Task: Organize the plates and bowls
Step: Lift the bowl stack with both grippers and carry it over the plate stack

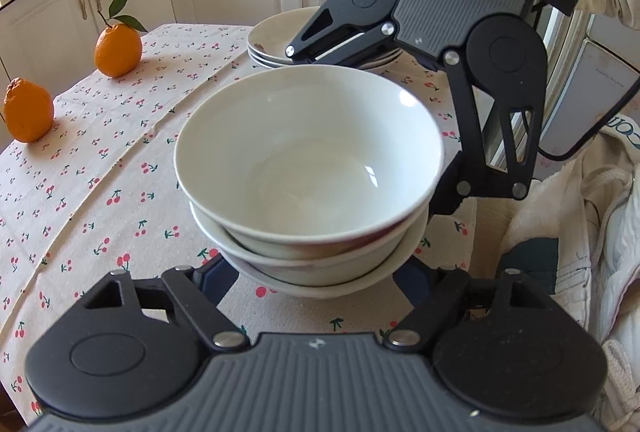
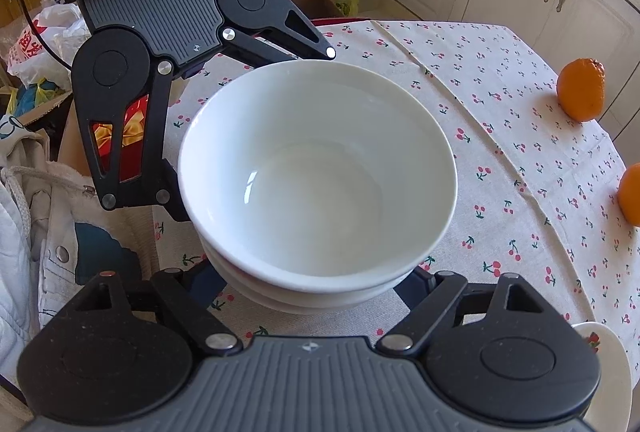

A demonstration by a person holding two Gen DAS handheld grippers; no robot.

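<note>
- A stack of three white bowls point(image 1: 310, 168) sits on the table point(image 1: 100, 192), which wears a cloth printed with cherries; in both wrist views the stack fills the middle.
- The left gripper point(image 1: 312, 274) has its jaws spread wide on either side of the stack's base. The bowls hide the fingertips, so I cannot tell whether they touch the lowest bowl.
- The right gripper point(image 2: 316, 282) stands the same way in its own view: jaws wide, flanking the bottom of the stack, tips hidden under the rims, contact not visible.
- In the left view the right gripper comes in from 1 o'clock, one finger over the far rim, the other at 3 o'clock beside the stack.
- A stack of plates point(image 1: 276, 40) lies at 12 o'clock beyond the bowls, partly behind that gripper.
- Two oranges point(image 1: 118, 50) rest on the cloth at 9 to 10 o'clock, well apart from the bowls; one carries leaves.
</note>
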